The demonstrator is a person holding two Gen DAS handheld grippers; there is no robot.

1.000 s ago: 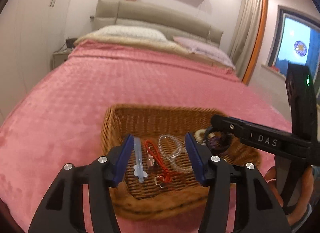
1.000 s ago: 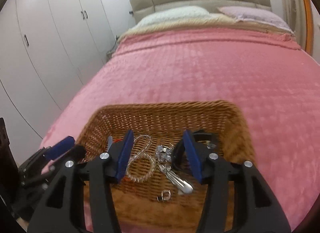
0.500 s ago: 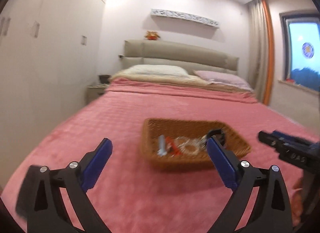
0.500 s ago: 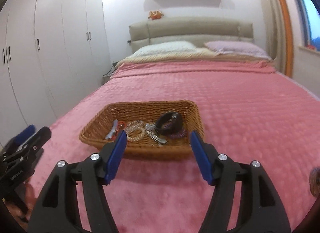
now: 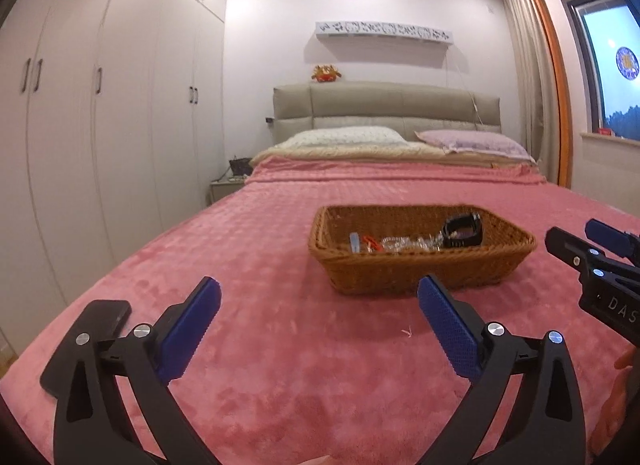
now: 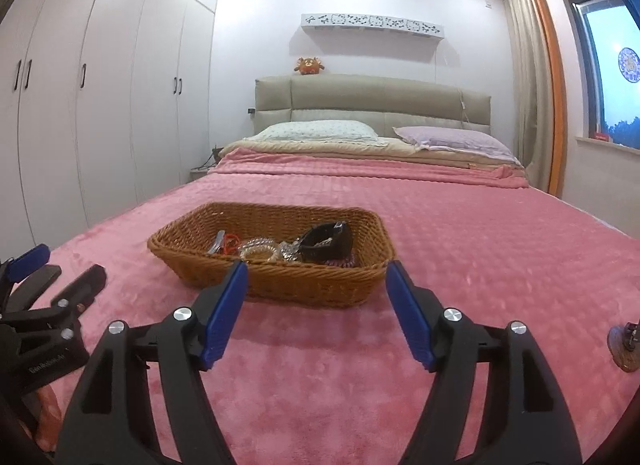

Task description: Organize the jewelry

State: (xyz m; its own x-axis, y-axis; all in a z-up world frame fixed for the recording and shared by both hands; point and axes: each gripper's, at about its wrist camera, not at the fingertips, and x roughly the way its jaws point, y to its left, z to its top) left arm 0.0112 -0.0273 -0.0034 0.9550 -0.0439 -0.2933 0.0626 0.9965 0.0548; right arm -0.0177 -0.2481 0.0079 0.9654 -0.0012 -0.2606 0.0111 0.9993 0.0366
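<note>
A brown wicker basket (image 5: 416,269) sits on the pink bed cover and also shows in the right wrist view (image 6: 280,281). It holds jewelry: a black band (image 6: 326,241), clear bead bracelets (image 6: 258,247), a red cord (image 6: 230,241) and a pale clip (image 5: 354,242). My left gripper (image 5: 320,305) is open and empty, well short of the basket. My right gripper (image 6: 316,295) is open and empty, just in front of the basket's near wall. The right gripper's fingers show at the left view's right edge (image 5: 592,249).
A black phone-like slab (image 5: 90,329) lies on the cover at the near left. A small round wooden stand (image 6: 624,347) sits at the right edge. Pillows (image 6: 316,131) and headboard lie far behind; wardrobes (image 5: 80,125) line the left wall.
Both grippers have pulled back from over the basket and risen level; the basket now lies farther ahead. Both have opened wider. The jewelry stays in the basket.
</note>
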